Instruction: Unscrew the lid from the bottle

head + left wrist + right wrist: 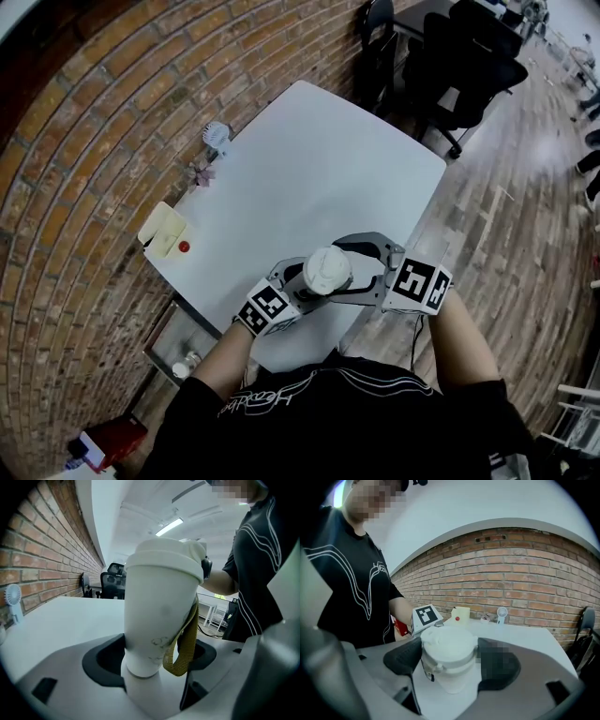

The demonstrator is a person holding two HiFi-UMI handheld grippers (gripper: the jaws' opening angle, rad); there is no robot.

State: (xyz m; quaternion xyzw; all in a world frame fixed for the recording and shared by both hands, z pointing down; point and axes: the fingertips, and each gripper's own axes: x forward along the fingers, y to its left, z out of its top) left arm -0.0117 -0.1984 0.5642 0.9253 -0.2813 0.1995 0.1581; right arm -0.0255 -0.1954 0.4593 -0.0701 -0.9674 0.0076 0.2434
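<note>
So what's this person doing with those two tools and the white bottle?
A person is working at a white table, one hand-held gripper in each hand. The left hand-held gripper clamps the white bottle by its body. The right hand-held gripper is closed around the lid, which is still on.

Table (319, 178): the middle and far half lie bare, reachable from the floor (525, 216) side. Wall edge: fan (217, 136), pink object (201, 172) and box (164, 228) stand in a row close to the brick wall (84, 141). Far corner: chairs (469, 56) crowd the approach. Near edge: upright bottle (159, 611) fills the left gripper (152, 656), its lid (449, 648) fills the right gripper (450, 660); the person's torso (347, 422) is just behind.
</note>
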